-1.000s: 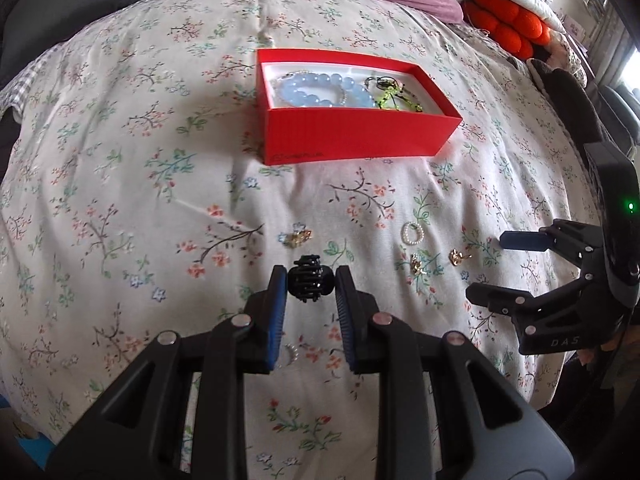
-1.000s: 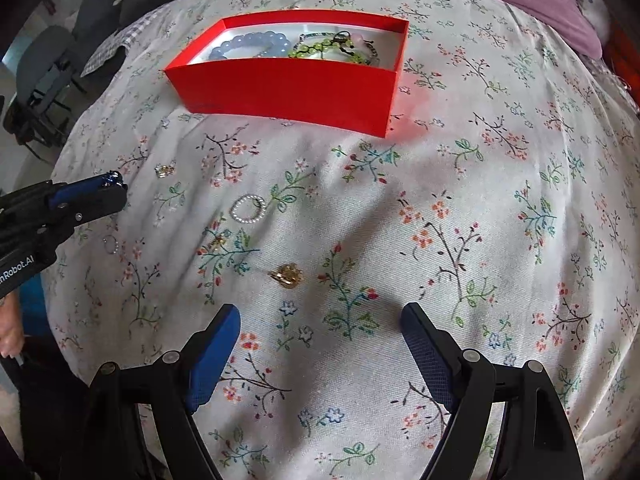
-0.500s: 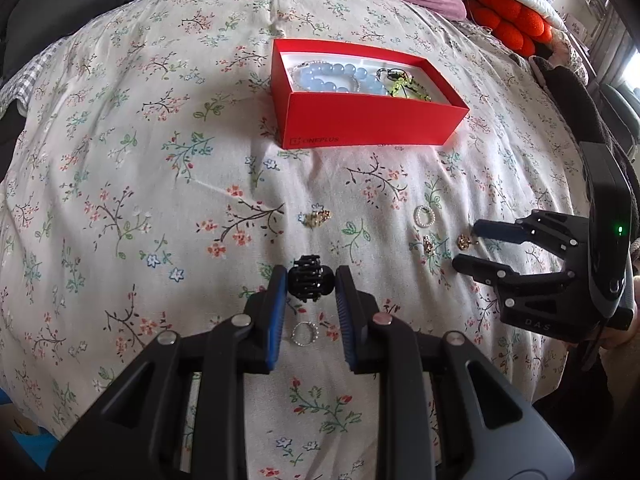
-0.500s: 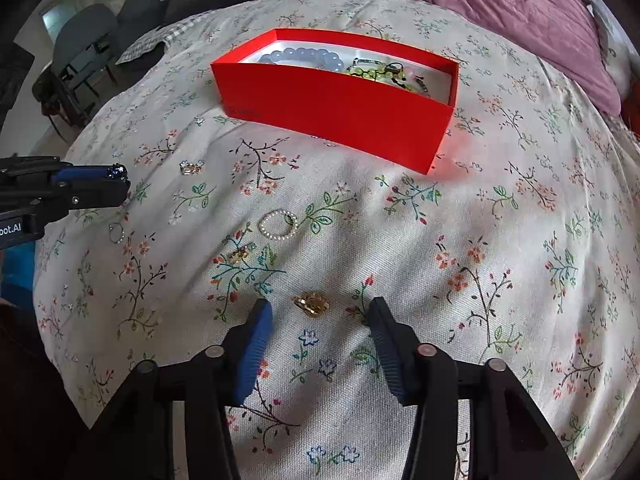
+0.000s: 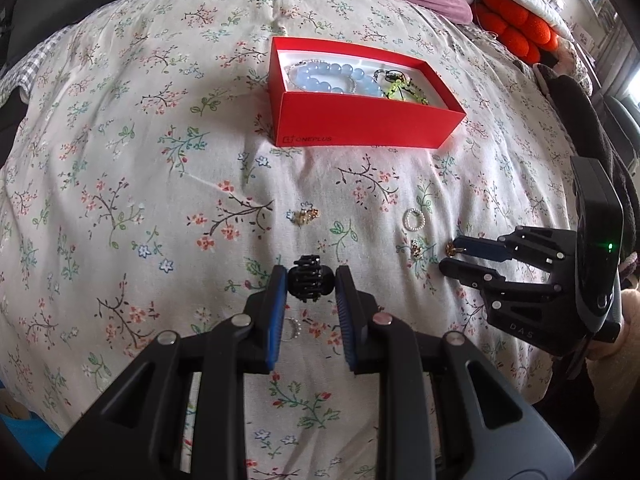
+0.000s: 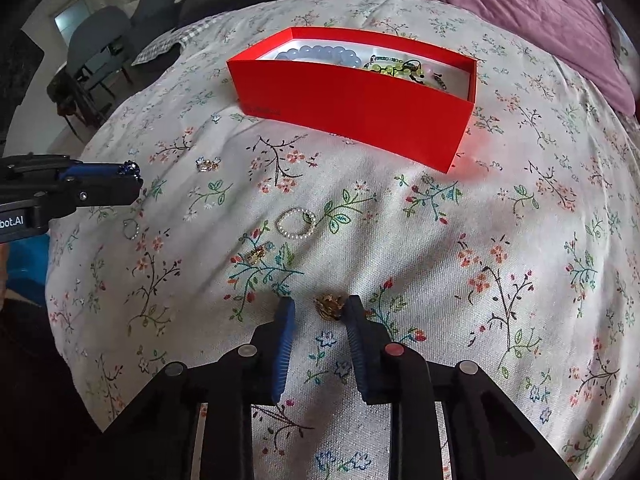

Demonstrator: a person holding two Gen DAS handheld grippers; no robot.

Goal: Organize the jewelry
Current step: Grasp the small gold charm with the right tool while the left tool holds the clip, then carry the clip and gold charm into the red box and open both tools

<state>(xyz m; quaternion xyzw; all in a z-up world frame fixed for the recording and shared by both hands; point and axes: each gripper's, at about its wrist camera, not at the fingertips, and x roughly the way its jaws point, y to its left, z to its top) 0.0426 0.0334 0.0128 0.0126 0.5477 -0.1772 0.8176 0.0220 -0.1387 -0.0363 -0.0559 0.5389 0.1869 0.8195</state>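
My left gripper (image 5: 311, 280) is shut on a black hair claw clip (image 5: 310, 282) and holds it above the floral bedspread. A red box (image 5: 362, 128) farther ahead holds a blue bead bracelet (image 5: 332, 78) and a green one (image 5: 402, 88). My right gripper (image 6: 320, 308) is partly closed, its fingers straddling a small gold earring (image 6: 329, 305) on the bedspread; a gap remains at the left finger. It shows at the right in the left wrist view (image 5: 454, 258). The left gripper shows at the left edge of the right wrist view (image 6: 134, 180).
Loose on the bedspread lie a pearl ring (image 6: 296, 222), a gold piece (image 6: 256, 255), a gold charm (image 6: 208, 165) and a silver ring (image 6: 130, 228). A purple blanket (image 6: 520, 8) lies behind the box. Orange cushions (image 5: 516, 24) sit at the far right.
My right gripper has lowered over the gold earring and narrowed from wide open to nearly closed around it. My left gripper has risen and drawn back with the clip.
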